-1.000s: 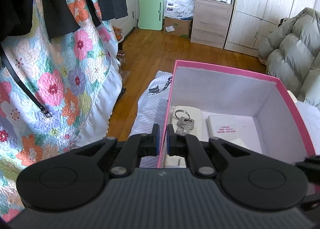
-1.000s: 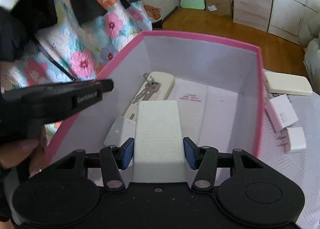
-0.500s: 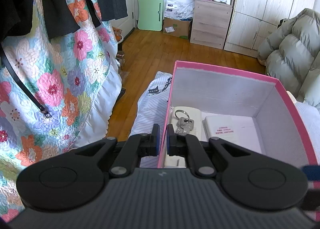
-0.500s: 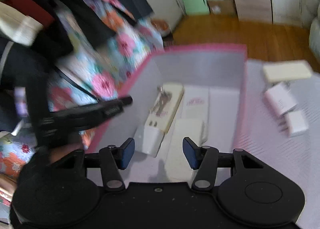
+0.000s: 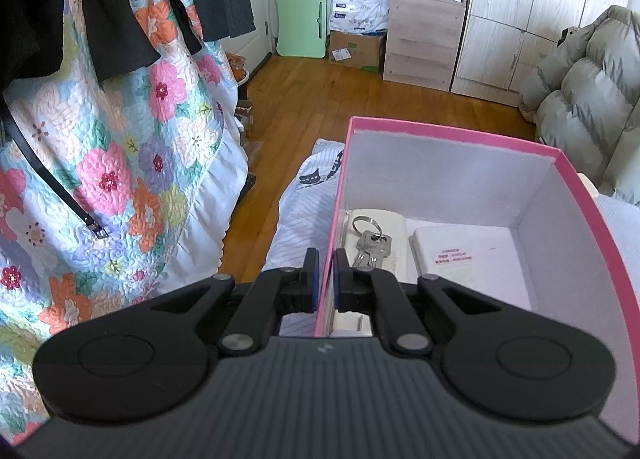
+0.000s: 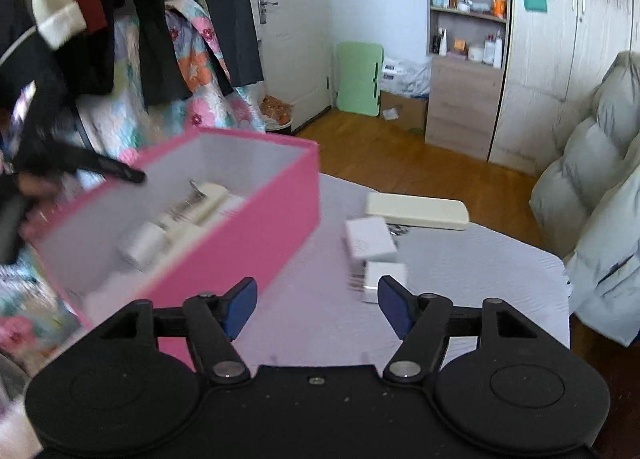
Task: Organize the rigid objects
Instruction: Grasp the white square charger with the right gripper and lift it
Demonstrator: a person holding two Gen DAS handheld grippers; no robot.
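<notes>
Your left gripper [image 5: 324,279] pinches the pink box [image 5: 460,131] wall at 6 o'clock. Your right gripper [image 6: 318,305] hangs spread, white chargers [image 6: 370,237] at 1 o'clock.

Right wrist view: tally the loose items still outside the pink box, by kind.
Flat cream case: 1
White boxy adapter: 1
White plug charger: 1
Total: 3, all on the grey cover right of the pink box.
</notes>
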